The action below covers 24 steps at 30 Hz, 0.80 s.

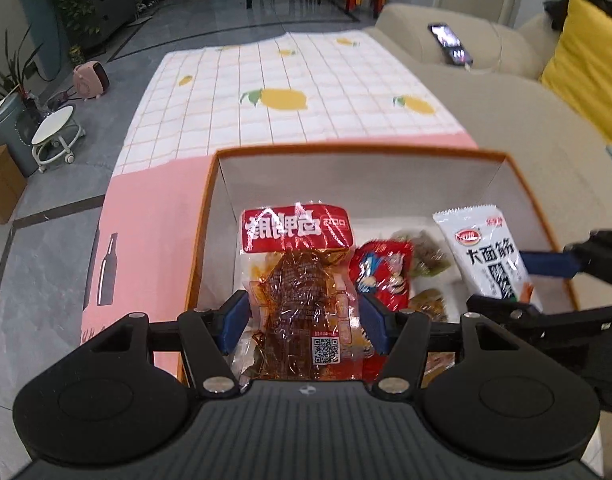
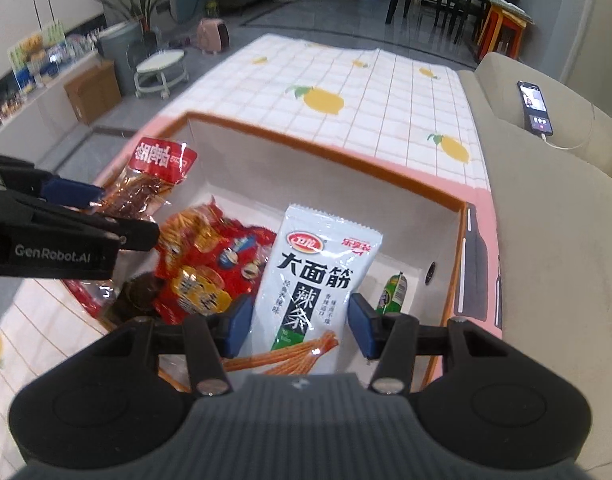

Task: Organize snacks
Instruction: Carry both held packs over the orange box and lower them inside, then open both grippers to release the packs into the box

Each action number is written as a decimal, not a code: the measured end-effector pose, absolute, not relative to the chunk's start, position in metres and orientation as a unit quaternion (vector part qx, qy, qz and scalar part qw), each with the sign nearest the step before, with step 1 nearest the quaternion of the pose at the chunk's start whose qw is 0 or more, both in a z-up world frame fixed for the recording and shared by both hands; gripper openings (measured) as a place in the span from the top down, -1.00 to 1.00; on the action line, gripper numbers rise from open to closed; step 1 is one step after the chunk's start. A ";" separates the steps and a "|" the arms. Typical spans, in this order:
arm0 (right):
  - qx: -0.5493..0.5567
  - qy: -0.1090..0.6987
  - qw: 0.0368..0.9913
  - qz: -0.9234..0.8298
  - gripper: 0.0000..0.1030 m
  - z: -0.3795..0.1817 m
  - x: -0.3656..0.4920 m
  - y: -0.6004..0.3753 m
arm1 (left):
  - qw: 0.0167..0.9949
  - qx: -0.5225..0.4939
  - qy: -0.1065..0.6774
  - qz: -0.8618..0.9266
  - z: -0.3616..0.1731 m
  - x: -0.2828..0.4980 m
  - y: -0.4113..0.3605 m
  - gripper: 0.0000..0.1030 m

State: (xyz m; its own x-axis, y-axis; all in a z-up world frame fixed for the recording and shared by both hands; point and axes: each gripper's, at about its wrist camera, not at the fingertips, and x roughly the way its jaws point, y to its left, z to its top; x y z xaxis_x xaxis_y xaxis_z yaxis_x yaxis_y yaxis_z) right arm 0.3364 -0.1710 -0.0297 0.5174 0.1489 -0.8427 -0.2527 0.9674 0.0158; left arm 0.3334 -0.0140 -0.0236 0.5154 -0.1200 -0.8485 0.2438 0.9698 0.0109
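Observation:
An orange-rimmed white box (image 1: 218,208) (image 2: 457,216) stands on the table and holds several snack packets. My left gripper (image 1: 304,322) is shut on a red-topped clear packet of brown meat snack (image 1: 302,276), held over the box's left side; it also shows in the right wrist view (image 2: 146,184). My right gripper (image 2: 302,328) is shut on a white spicy-strip packet (image 2: 317,276), held over the box's right side, and this packet also shows in the left wrist view (image 1: 489,256). Red packets (image 2: 226,256) and a green sausage (image 2: 391,290) lie in the box.
The table carries a pink and lemon-print cloth (image 1: 290,92). A beige sofa (image 1: 525,128) with a phone (image 1: 451,44) and a yellow cushion (image 1: 585,68) runs along the right. A white stool (image 1: 56,136) and a pink heater (image 1: 90,78) stand on the floor to the left.

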 end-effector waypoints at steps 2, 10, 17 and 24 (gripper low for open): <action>-0.068 0.485 0.865 0.112 0.02 -0.038 0.340 -0.168 | 0.864 0.069 0.489 -0.104 -0.031 0.336 -0.014 -0.33; -0.108 0.511 0.846 0.105 0.02 -0.067 0.350 -0.162 | 0.852 0.099 0.505 -0.094 -0.048 0.348 -0.020 -0.34; -0.125 0.527 0.835 0.095 0.01 -0.076 0.358 -0.159 | 0.846 0.126 0.511 -0.082 -0.063 0.355 -0.027 -0.34; -0.136 0.541 0.825 0.092 0.01 -0.084 0.362 -0.155 | 0.842 0.142 0.514 -0.080 -0.068 0.354 -0.030 -0.34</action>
State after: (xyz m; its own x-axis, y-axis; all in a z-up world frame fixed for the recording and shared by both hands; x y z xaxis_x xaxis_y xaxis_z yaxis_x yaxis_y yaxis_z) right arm 0.3615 -0.1551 -0.0839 0.3980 0.0050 -0.9174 -0.2995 0.9459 -0.1248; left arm 0.3543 -0.0299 -0.0679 0.4598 0.0115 -0.8880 0.2810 0.9467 0.1577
